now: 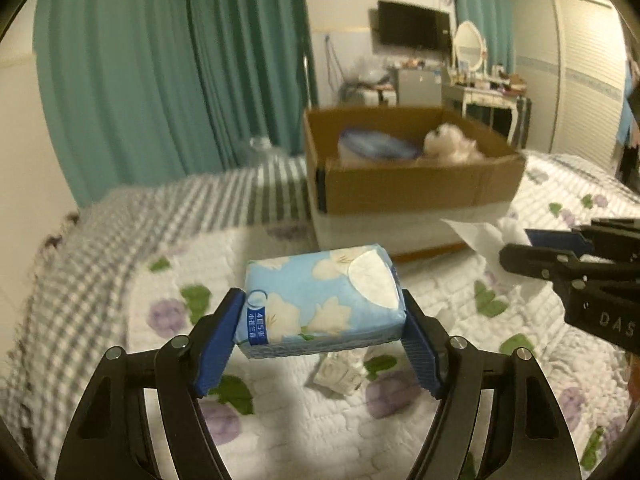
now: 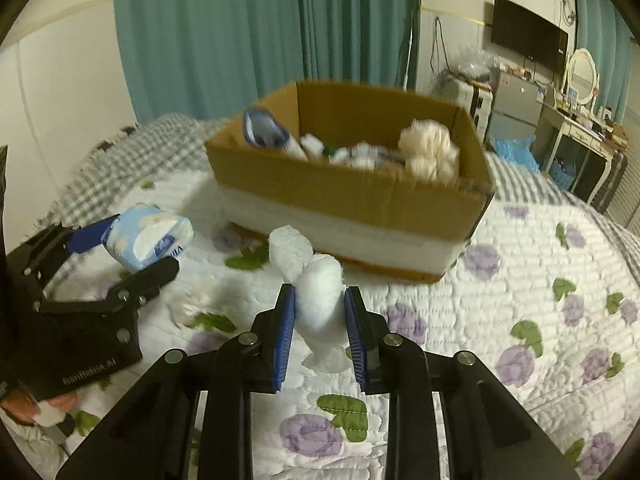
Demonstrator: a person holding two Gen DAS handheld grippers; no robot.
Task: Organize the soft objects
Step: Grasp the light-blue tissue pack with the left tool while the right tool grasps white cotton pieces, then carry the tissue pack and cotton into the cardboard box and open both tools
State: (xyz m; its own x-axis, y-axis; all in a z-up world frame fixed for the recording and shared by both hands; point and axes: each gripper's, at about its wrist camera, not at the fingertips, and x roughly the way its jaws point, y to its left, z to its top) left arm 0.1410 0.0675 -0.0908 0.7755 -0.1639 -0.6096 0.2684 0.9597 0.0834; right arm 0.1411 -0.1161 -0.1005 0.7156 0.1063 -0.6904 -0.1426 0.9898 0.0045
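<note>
My left gripper (image 1: 324, 312) is shut on a blue floral tissue pack (image 1: 320, 300) and holds it above the quilt; the pack also shows in the right wrist view (image 2: 148, 238). My right gripper (image 2: 319, 308) is shut on a crumpled white tissue wad (image 2: 316, 292), lifted over the quilt; it shows at the right edge of the left wrist view (image 1: 516, 246). An open cardboard box (image 1: 412, 188) (image 2: 352, 196) stands on the bed ahead. In it are a blue pack (image 1: 376, 144) and a cream plush toy (image 2: 430, 150).
A flowered white quilt (image 2: 520, 300) covers the bed, with a grey checked blanket (image 1: 100, 248) at its left. A small wrapped packet (image 1: 340, 372) lies on the quilt under the tissue pack. Teal curtains (image 1: 160, 72), a dressing table (image 1: 492, 96) and a TV stand behind.
</note>
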